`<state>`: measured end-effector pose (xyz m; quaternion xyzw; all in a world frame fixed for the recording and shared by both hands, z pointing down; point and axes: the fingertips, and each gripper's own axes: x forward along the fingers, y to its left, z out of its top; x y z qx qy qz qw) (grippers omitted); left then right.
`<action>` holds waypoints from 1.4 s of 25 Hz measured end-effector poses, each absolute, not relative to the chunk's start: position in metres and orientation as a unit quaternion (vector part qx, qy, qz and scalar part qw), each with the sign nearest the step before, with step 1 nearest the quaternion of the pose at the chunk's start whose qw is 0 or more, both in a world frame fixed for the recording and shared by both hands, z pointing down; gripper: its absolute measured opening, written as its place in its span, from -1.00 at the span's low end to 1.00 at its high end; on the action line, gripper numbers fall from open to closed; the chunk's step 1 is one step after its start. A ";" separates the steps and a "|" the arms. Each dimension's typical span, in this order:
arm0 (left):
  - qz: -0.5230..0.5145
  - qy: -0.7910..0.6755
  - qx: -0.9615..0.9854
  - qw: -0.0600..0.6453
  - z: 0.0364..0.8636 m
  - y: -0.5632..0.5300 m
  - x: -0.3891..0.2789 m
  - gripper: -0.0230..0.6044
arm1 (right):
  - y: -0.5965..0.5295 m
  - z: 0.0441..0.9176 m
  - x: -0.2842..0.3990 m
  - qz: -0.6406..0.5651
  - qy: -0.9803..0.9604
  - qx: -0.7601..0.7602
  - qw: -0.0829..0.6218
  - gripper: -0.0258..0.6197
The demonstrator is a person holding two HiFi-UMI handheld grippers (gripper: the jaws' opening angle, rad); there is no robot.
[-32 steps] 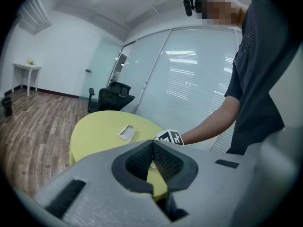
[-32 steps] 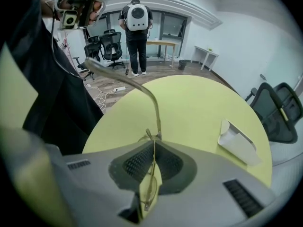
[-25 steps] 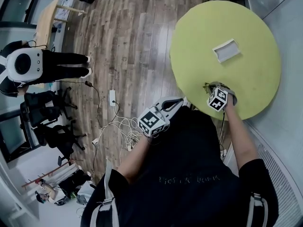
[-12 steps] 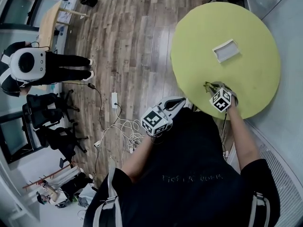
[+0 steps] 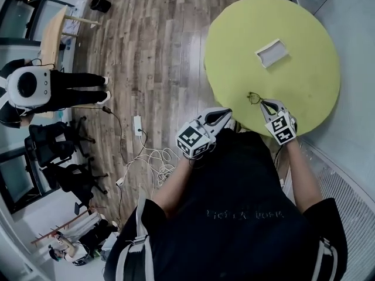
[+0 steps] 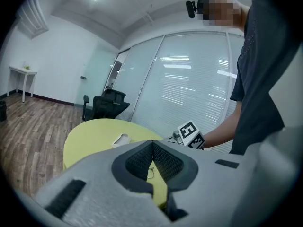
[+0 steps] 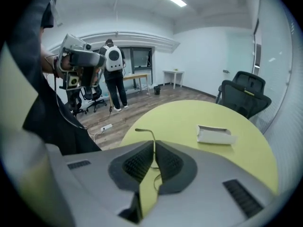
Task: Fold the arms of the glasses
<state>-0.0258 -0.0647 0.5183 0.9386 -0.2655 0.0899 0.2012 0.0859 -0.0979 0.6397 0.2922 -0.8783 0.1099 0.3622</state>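
A thin dark pair of glasses lies near the front edge of the round yellow-green table. My right gripper reaches it from the near side. In the right gripper view the right gripper is shut on one thin arm of the glasses, which sticks out past the jaws. My left gripper hovers beyond the table's near-left edge, apart from the glasses. In the left gripper view the left gripper is shut with nothing in it, and the glasses show through the gap below.
A white open case lies further back on the table. On the wooden floor to the left are a power strip with cables, office chairs and a standing person with a white backpack. A black chair stands behind the table.
My right gripper has drawn back toward the table's near edge, so the glasses now show past its tips. The left gripper has stayed beside the edge.
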 end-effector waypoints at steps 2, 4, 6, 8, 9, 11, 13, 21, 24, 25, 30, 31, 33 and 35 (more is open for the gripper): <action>0.089 -0.263 0.940 0.197 0.516 -0.065 -0.024 -0.87 | -0.092 0.628 0.084 0.114 -0.881 0.303 0.345 -0.82; 0.087 -0.260 0.942 0.192 0.514 -0.067 -0.022 -0.87 | -0.088 0.617 0.084 0.126 -0.882 0.318 0.324 -0.82; 0.084 -0.257 0.944 0.190 0.514 -0.067 -0.020 -0.87 | -0.084 0.606 0.082 0.132 -0.884 0.330 0.303 -0.82; 0.083 -0.253 0.945 0.189 0.516 -0.067 -0.019 -0.87 | -0.079 0.598 0.081 0.134 -0.886 0.339 0.286 -0.82; 0.083 -0.252 0.946 0.188 0.517 -0.067 -0.018 -0.87 | -0.078 0.594 0.080 0.134 -0.887 0.342 0.279 -0.82; 0.082 -0.250 0.947 0.185 0.516 -0.069 -0.018 -0.87 | -0.077 0.584 0.079 0.135 -0.889 0.350 0.264 -0.82; 0.080 -0.250 0.948 0.182 0.512 -0.070 -0.020 -0.87 | -0.075 0.570 0.076 0.139 -0.890 0.358 0.246 -0.82; 0.077 -0.252 0.948 0.176 0.506 -0.066 -0.020 -0.87 | -0.065 0.553 0.073 0.147 -0.885 0.371 0.239 -0.82; 0.075 -0.257 0.947 0.180 0.508 -0.066 -0.023 -0.87 | -0.065 0.561 0.069 0.160 -0.879 0.372 0.253 -0.82; 0.074 -0.259 0.946 0.181 0.508 -0.066 -0.024 -0.87 | -0.065 0.563 0.068 0.158 -0.878 0.370 0.258 -0.81; 0.073 -0.266 0.944 0.180 0.509 -0.063 -0.030 -0.87 | -0.064 0.561 0.054 0.154 -0.882 0.362 0.260 -0.81; 0.073 -0.268 0.943 0.182 0.511 -0.064 -0.032 -0.87 | -0.064 0.563 0.052 0.155 -0.882 0.360 0.262 -0.81; 0.074 -0.271 0.942 0.186 0.513 -0.066 -0.034 -0.87 | -0.066 0.568 0.049 0.158 -0.879 0.359 0.270 -0.81; 0.073 -0.273 0.940 0.189 0.514 -0.067 -0.035 -0.87 | -0.068 0.575 0.050 0.162 -0.874 0.361 0.282 -0.81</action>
